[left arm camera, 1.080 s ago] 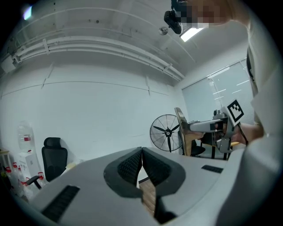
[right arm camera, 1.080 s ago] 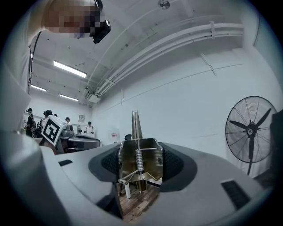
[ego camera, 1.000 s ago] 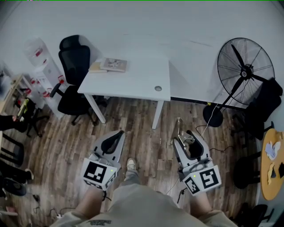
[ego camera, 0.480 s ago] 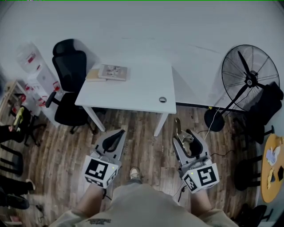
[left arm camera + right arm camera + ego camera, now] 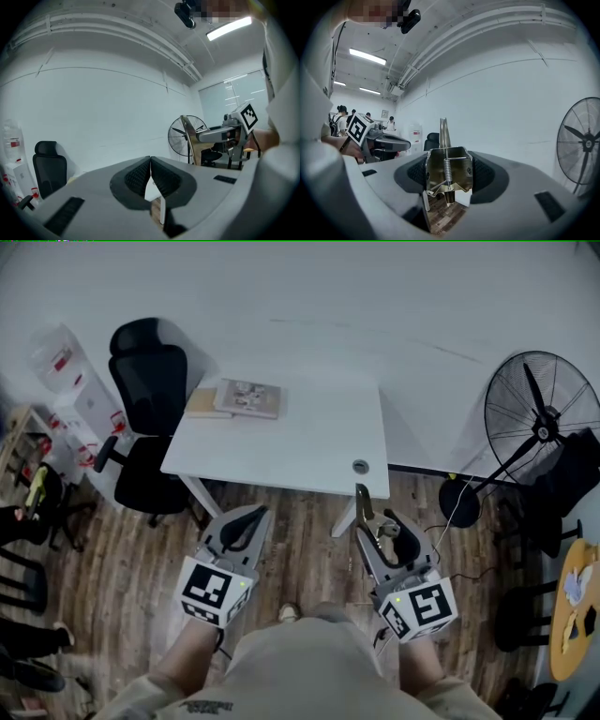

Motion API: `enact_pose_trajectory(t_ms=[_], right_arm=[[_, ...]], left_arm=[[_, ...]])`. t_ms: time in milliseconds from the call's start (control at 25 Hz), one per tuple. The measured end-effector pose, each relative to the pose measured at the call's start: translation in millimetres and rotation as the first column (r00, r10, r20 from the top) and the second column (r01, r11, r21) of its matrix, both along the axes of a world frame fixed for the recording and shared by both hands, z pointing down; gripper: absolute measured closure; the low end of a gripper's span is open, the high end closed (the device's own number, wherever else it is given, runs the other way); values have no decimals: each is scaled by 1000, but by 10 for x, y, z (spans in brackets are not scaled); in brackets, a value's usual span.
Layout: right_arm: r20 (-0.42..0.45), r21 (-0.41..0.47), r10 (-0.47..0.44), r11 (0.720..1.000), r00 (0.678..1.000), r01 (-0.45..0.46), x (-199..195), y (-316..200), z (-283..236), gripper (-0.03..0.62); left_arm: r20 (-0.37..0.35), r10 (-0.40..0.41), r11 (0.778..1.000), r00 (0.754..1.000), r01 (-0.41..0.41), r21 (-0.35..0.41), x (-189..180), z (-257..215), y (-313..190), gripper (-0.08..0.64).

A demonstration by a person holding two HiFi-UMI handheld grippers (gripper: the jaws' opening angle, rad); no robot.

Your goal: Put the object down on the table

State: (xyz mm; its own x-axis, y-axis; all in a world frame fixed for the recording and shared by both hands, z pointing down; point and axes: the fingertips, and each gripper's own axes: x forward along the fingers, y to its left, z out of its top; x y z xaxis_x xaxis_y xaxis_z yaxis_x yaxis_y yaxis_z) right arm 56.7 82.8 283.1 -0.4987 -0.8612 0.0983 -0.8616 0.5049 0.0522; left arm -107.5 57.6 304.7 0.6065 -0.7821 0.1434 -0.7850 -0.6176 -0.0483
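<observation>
Right now the clip (image 5: pixel 446 171) is not over the table (image 5: pixel 300 442). It sits in the right gripper (image 5: pixel 380 535), just short of the table's near right corner and above the wooden floor (image 5: pixel 309 559). The pads of that gripper press on the two sides of the clip's broad sprung end, and its long narrow tip juts out ahead toward the table edge. The left gripper (image 5: pixel 150 176) hangs short of the table's near edge too. Its pads are pressed together with nothing between them.

The plainest risk is letting go too soon: with the clip on the near side of the table edge, opening the jaws would drop it onto the floor. A second is the protruding tip. Brought in too low, it would likely strike the table edge or the leg below the corner and twist the clip in the pads. Smooth metal on rubber ribs could then slip. A landing right by the corner is also poor, since the round hole (image 5: pixel 361 466) lies there and the edge is close, so the clip could catch or slide off. If the grip is squeezing the spring, release may make the clip jump. The books (image 5: pixel 248 397) lie at the table's far left, well apart, and leave the middle free.
</observation>
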Motion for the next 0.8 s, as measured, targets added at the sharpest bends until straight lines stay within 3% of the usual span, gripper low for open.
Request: enact_pose_trajectory(t_ms=[400, 800], right_arm=[[-51, -8, 36, 999, 998, -37, 121, -605, 246, 360], [-109, -59, -4, 998, 994, -2, 241, -1714, 572, 360]], left_arm=[[20, 19, 1000, 1000, -19, 22, 165, 99, -503, 538], [41, -15, 1000, 999, 16, -24, 345, 344, -1536, 538]])
